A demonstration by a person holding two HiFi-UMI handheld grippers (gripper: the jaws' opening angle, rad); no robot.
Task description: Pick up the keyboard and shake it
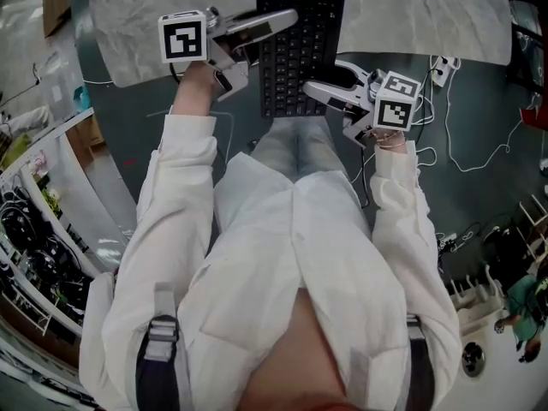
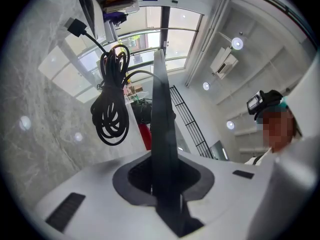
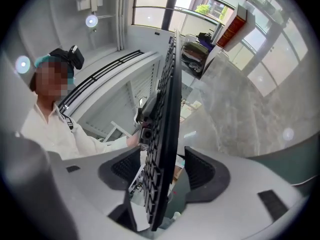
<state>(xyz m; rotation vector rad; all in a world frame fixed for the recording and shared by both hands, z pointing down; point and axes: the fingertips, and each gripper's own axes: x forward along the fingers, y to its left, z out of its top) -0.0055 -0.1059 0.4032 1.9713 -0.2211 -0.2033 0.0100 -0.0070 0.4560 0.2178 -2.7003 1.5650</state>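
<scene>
A black keyboard (image 1: 300, 50) is held up in front of the person, between two marble tabletops. My left gripper (image 1: 267, 45) is shut on its left edge. In the left gripper view the keyboard (image 2: 162, 134) stands edge-on, pinched between the pads of the left gripper (image 2: 162, 184), and its coiled black cable (image 2: 112, 104) hangs beside it. My right gripper (image 1: 330, 80) sits at the keyboard's right near corner. In the right gripper view the keyboard (image 3: 167, 124) passes between the jaws of the right gripper (image 3: 162, 171) with a gap to each pad (image 3: 202, 171), so that gripper is open.
Marble tabletops (image 1: 145, 24) lie left and right (image 1: 428, 15) of the keyboard. A power strip (image 1: 441, 67) and white cables (image 1: 479, 144) lie on the grey floor at the right. Shelving (image 1: 34, 229) with gear lines the left side. Another person (image 1: 522, 306) stands lower right.
</scene>
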